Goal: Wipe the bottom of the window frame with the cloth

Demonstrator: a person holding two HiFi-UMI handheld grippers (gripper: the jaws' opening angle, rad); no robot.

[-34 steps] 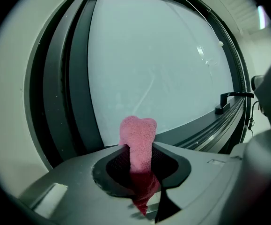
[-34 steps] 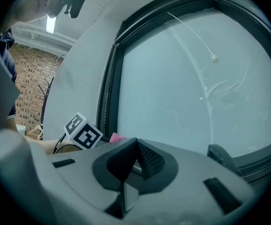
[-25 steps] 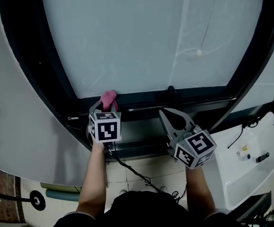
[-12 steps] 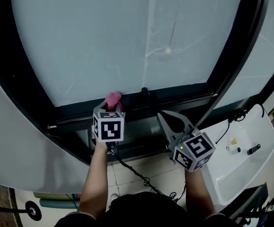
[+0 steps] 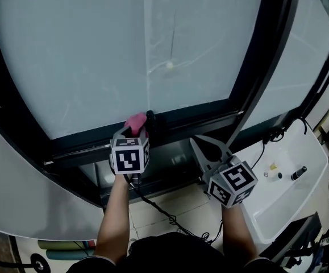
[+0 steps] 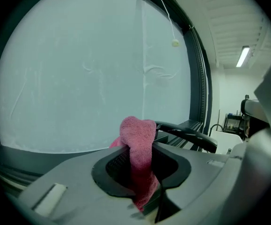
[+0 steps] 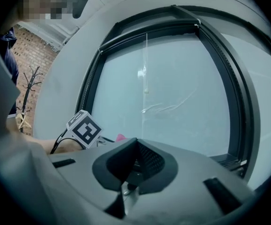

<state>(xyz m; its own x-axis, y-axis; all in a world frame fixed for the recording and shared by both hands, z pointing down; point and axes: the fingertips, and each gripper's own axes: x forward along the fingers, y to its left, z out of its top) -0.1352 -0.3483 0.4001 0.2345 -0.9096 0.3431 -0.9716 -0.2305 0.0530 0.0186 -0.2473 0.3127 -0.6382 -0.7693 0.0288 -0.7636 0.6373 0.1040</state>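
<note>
Each gripper's cube bears black-and-white square markers: the left cube (image 5: pixel 129 157) and the right cube (image 5: pixel 232 183) both face the head camera. The left gripper (image 5: pixel 134 128) reaches forward on a straight forearm (image 5: pixel 116 215). Its fingers are clenched on the pink cloth (image 6: pixel 138 146), which bunches up past the fingertips and hangs down between them. In the head view the cloth lies at the bottom rail of the dark window frame (image 5: pixel 204 114), just left of a dark handle (image 5: pixel 150 120). Whether it actually touches the rail is hidden behind the cloth and the fingers. The right gripper (image 5: pixel 208 147) hovers nearer and to the right, apart from the frame, with its fingers clenched together and nothing between them. A black cable (image 5: pixel 155 205) trails from the left gripper back toward the person. At the far right a white counter (image 5: pixel 292 201) carries a few items too small to make out. A thin cord with a bead (image 5: pixel 169 65) hangs against the frosted glass.
</note>
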